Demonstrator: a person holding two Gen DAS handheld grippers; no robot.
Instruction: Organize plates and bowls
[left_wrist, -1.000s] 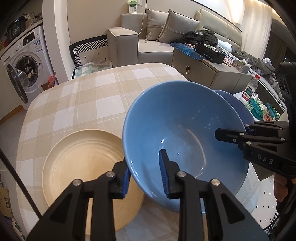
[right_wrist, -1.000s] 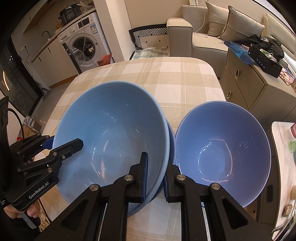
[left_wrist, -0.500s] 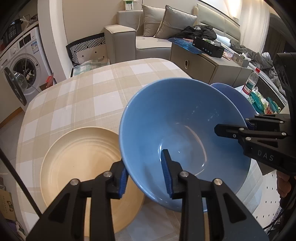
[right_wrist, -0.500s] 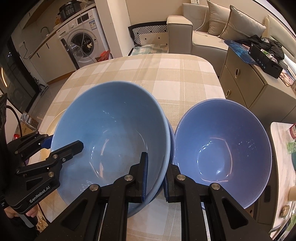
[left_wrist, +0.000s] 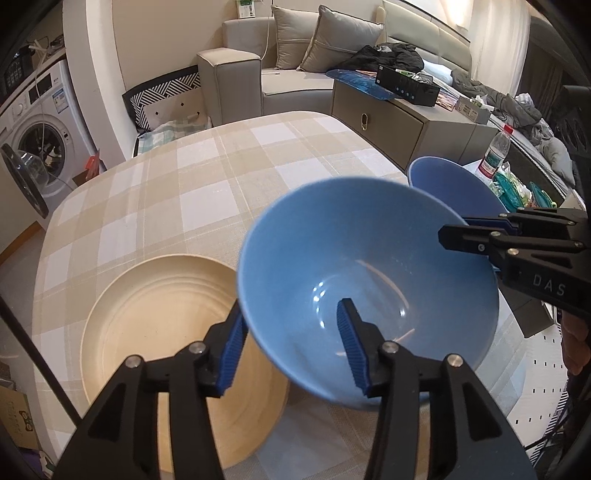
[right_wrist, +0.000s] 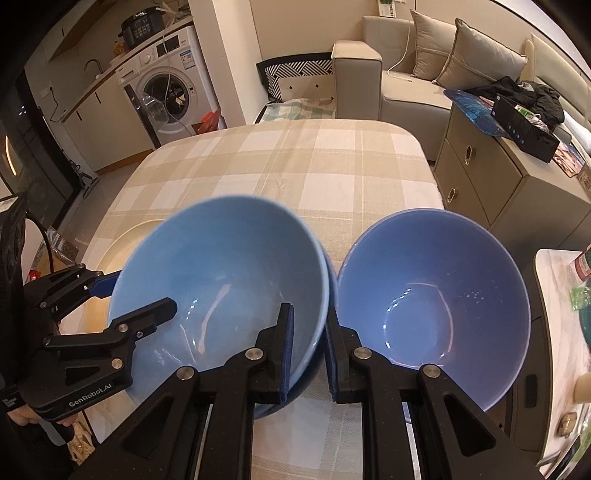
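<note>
We hold a hand-held gripper in each hand over a bench (left_wrist: 207, 177) covered with a beige checked cloth.

Our left hand-held gripper (left_wrist: 291, 347) straddles the near rim of a blue bowl (left_wrist: 369, 280): one blue pad sits outside the wall, the other inside the bowl. Its jaws are opening, with the bowl's wall between them; a gap shows between the inner pad and the wall, so the pads no longer press on it.

Our right hand-held gripper (right_wrist: 310, 354) is narrow, its jaws clamped on the right-hand rim of the same bowl (right_wrist: 221, 280). In the right wrist view a second rim, darker blue, shows just under and outside that bowl, so it looks nested in another bowl below it; the pads appear to pinch both walls together, though we cannot tell for sure.

Just beside the stack, to the right, stands a purple-blue bowl (right_wrist: 436, 310), upright on the bench near its edge. To the left lies a cream plate (left_wrist: 162, 325), flat, its right side tucked under the bowl's overhanging wall.

Beyond the bench we see a sofa (left_wrist: 295, 70), a washing machine (right_wrist: 166, 81) and a low cabinet (left_wrist: 399, 118).
</note>
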